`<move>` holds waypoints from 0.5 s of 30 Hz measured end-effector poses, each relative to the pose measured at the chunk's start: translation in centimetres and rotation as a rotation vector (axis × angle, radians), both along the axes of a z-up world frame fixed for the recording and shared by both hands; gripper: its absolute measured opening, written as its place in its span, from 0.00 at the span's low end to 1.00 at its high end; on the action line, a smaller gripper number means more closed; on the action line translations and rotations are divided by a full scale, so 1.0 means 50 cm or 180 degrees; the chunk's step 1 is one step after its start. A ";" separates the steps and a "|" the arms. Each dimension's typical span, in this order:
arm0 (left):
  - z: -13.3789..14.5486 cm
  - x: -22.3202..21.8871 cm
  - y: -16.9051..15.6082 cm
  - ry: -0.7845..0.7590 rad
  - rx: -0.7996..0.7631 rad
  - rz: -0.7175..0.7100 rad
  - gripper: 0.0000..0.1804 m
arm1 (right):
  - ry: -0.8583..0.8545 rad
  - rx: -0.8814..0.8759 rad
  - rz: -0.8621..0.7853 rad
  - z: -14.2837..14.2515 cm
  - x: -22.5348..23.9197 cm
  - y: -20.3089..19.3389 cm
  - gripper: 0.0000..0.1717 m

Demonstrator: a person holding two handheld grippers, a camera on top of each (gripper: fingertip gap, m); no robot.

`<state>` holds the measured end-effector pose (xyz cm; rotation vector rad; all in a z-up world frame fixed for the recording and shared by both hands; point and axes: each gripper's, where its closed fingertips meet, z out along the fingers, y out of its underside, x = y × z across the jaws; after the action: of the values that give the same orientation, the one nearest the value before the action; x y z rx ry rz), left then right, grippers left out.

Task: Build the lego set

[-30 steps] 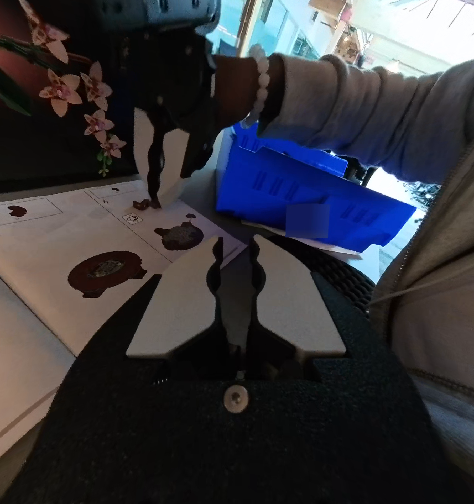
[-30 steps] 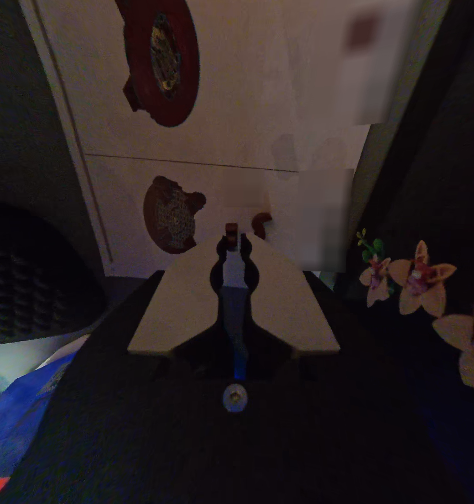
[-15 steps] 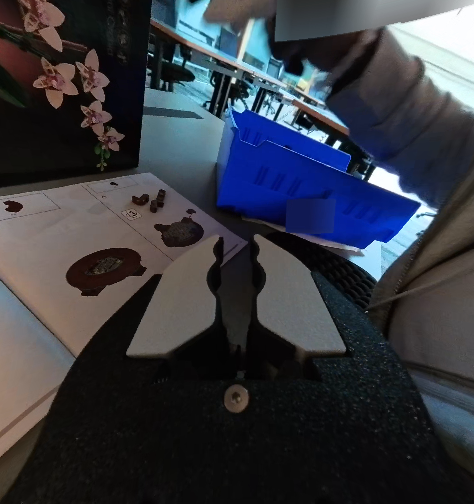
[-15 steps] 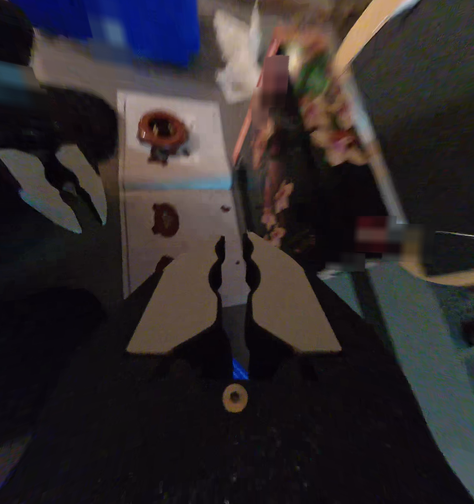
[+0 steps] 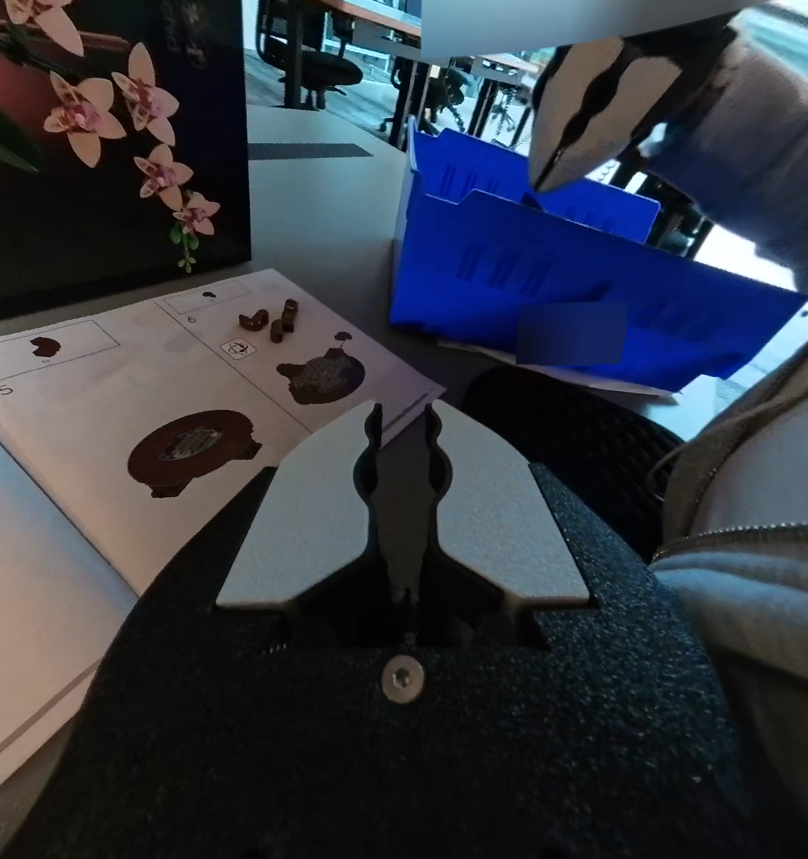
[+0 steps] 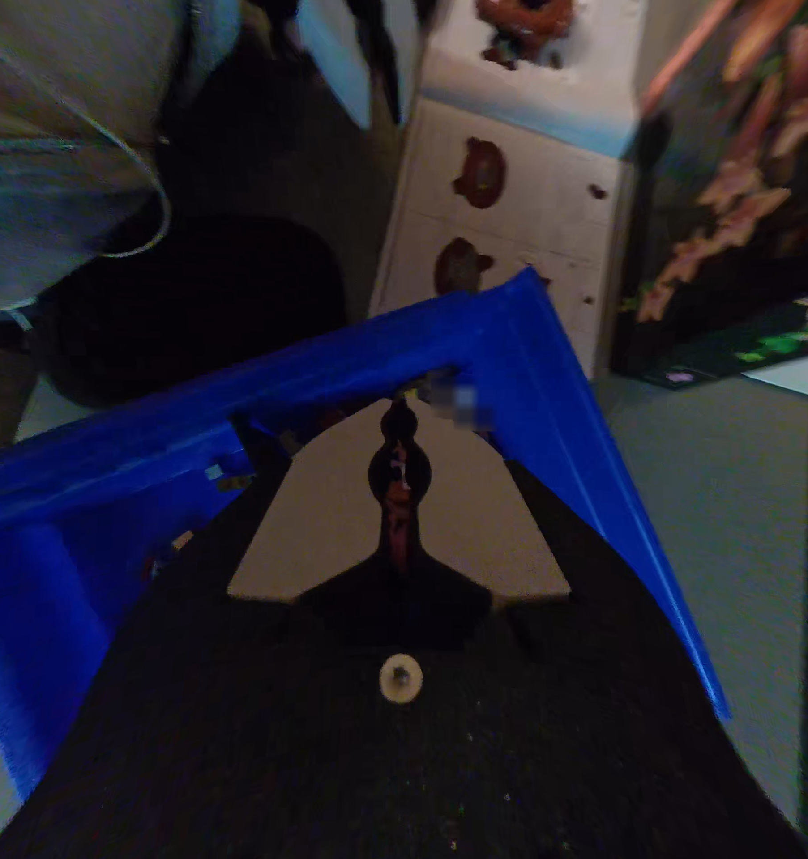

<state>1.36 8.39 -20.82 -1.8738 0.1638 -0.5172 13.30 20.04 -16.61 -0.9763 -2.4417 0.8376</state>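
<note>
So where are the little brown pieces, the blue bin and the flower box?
Little brown pieces [image 5: 271, 320], left wrist view, middle of the cluster.
Blue bin [image 5: 532, 279], left wrist view, its front wall.
Flower box [image 5: 113, 139], left wrist view, its printed front.

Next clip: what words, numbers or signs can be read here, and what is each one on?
Booklet: a few printed marks beside its boxed pictures; legible, but I do not copy writing out.
Flower box: pale lettering near its top edge, too small and blurred to read.
Blue bin: nothing readable.
Right wrist view: too dark and blurred for any text.
</note>
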 end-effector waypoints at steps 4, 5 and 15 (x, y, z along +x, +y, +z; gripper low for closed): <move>-0.004 -0.007 0.004 0.0066 -0.0038 0.0117 0.10 | -0.0390 -0.0290 0.0557 -0.047 -0.009 -0.022 0.02; -0.006 -0.009 0.005 0.0075 -0.0054 0.0143 0.10 | -0.0516 -0.0263 0.0628 -0.066 -0.011 -0.023 0.03; -0.005 -0.016 0.008 0.0020 -0.0058 0.0208 0.10 | -0.1251 0.0219 0.1060 -0.182 -0.004 -0.035 0.09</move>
<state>0.54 8.77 -21.08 -1.8923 0.1019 -0.4695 13.08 18.31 -25.70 -0.7781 -3.0082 0.7081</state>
